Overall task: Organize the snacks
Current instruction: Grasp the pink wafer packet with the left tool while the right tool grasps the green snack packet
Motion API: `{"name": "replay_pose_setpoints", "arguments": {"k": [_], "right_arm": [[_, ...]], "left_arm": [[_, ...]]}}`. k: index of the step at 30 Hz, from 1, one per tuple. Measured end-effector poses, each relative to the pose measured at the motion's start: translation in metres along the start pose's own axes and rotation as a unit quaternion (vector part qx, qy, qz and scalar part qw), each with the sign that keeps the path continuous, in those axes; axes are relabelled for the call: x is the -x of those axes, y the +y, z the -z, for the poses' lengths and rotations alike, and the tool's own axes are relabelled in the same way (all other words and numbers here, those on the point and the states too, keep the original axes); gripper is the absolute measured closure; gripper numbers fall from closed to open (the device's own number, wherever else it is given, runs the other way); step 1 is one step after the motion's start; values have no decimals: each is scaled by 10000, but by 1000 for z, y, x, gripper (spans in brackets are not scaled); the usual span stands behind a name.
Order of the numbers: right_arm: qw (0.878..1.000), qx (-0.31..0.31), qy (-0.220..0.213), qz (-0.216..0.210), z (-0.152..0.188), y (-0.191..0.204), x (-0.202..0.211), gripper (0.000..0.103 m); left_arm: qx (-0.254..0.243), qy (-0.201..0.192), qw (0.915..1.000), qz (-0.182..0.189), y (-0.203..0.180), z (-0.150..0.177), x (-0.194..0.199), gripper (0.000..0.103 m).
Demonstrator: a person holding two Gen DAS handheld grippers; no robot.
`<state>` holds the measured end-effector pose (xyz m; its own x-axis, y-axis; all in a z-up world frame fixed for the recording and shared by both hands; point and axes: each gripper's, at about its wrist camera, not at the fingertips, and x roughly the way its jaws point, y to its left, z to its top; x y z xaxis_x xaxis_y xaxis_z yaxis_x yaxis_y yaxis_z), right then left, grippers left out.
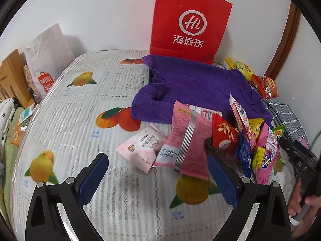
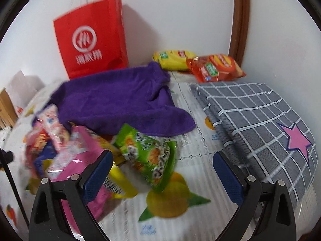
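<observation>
Left tool (image 1: 158,167) and right tool (image 2: 162,166) both spread wide, empty, above the snack pile (image 1: 200,138).

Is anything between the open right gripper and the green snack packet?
Nothing visible. The green snack packet lies on the fruit-print cover just ahead of the right gripper, whose jaws stand wide apart; the purple towel lies beyond it.

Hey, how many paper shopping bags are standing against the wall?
2. The red paper bag stands at the wall behind the purple towel. The white paper bag leans at the wall off the table's far left. Others may be out of view.
</observation>
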<state>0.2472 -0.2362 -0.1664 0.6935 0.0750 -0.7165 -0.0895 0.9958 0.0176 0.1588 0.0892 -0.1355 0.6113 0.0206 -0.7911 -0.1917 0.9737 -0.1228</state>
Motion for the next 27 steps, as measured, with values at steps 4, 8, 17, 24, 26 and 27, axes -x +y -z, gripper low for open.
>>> {"name": "replay_pose_setpoints", "arguments": {"k": [4, 8, 17, 24, 26, 27], "right_arm": [[9997, -9, 153, -193, -2, -2, -21, 6], [9978, -154, 348, -550, -4, -5, -37, 6], [9958, -313, 348, -784, 1, -8, -35, 38], [9963, 63, 396, -763, 4, 6, -33, 38], [9954, 53, 484, -825, 4, 6, -36, 37], [9952, 31, 505, -835, 4, 5, -37, 37]], "left_arm": [[-41, 35, 9999, 97, -4, -2, -8, 4], [-145, 69, 9998, 80, -9, -2, -13, 4], [-568, 24, 9983, -114, -25, -5, -30, 4], [-950, -53, 9953, -207, -40, -9, -44, 12], [-1042, -115, 9942, -243, -43, -8, -49, 20], [-1049, -129, 9942, -190, -44, -7, -51, 24]]}}
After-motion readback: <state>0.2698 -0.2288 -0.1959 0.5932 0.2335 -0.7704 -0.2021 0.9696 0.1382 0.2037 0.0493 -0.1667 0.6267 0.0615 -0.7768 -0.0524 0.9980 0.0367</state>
